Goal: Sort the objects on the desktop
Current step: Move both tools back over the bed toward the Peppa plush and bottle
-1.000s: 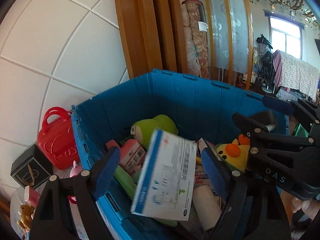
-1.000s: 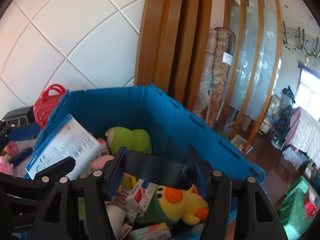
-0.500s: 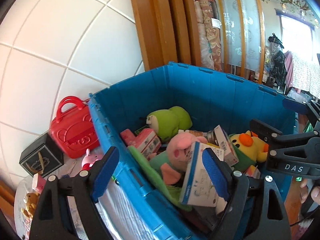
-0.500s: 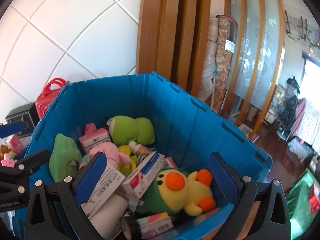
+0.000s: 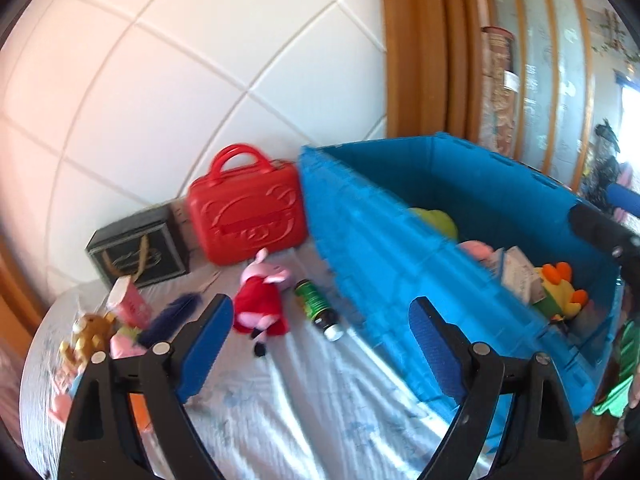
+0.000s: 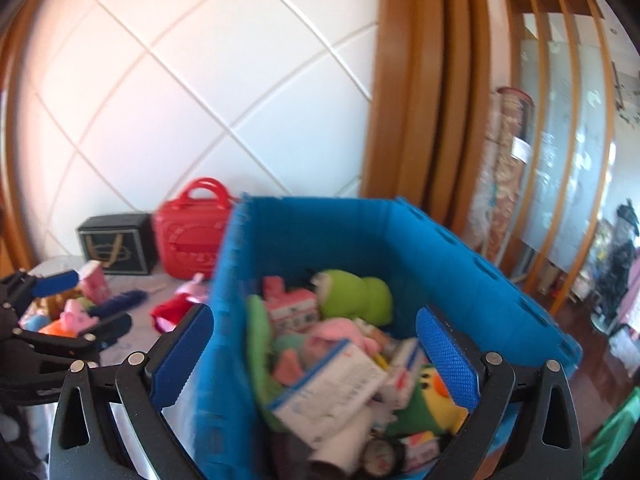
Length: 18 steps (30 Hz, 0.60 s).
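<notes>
A blue crate (image 5: 400,264) (image 6: 320,224) stands on the table, full of toys and boxes: a green plush (image 6: 356,296), a yellow duck plush (image 6: 432,396), a blue-edged white box (image 6: 332,384). My left gripper (image 5: 320,344) is open and empty, over the cloth left of the crate. Ahead of it lie a pink pig doll (image 5: 262,296) and a green bottle (image 5: 318,308). My right gripper (image 6: 316,356) is open and empty over the crate's near corner.
A red toy case (image 5: 246,216) and a black box (image 5: 138,252) stand against the tiled wall. Small toys (image 5: 92,332), a pink carton (image 5: 130,304) and a dark blue brush (image 5: 172,316) lie at the table's left. The wooden frame is behind the crate.
Both grippers let go of their objects into the crate and are now open. The left gripper has swung left from over the crate to the table; the right has drawn back towards the crate's left corner.
</notes>
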Each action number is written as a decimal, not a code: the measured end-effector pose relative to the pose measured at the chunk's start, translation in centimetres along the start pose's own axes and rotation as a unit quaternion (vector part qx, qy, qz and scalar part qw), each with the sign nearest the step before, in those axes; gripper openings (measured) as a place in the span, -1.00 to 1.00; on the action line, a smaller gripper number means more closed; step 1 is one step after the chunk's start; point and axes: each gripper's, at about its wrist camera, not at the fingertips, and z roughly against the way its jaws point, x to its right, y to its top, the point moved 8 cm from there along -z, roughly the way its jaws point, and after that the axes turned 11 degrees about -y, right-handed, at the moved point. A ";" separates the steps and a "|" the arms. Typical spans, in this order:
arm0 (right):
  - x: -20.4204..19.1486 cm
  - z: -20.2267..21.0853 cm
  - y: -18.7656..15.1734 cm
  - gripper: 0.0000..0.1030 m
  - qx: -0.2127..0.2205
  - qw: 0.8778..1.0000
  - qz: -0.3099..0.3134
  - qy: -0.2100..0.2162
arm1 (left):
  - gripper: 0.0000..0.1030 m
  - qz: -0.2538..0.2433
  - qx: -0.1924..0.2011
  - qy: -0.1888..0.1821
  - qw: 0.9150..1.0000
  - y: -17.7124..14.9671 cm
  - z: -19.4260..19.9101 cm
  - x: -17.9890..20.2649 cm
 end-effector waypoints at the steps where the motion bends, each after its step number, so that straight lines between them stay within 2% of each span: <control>1: -1.1 0.4 0.2 1.00 0.005 1.000 0.003 0.011 | 0.75 0.011 -0.002 0.007 1.000 -0.7 0.4 -1.4; 5: -6.7 1.3 0.9 1.00 0.015 0.998 0.026 0.057 | 0.75 0.054 -0.014 0.047 0.997 -3.8 1.8 -7.3; 9: -12.5 1.2 0.4 1.00 0.009 0.993 0.058 0.101 | 0.75 0.096 -0.029 0.089 0.991 -7.3 3.4 -13.3; 13: -18.2 0.0 -0.9 1.00 -0.014 0.986 0.089 0.143 | 0.75 0.146 -0.046 0.126 0.980 -10.8 4.8 -18.9; 18: -23.1 -2.5 -3.8 1.00 -0.061 0.977 0.116 0.167 | 0.75 0.186 -0.059 0.147 0.970 -13.5 5.2 -23.0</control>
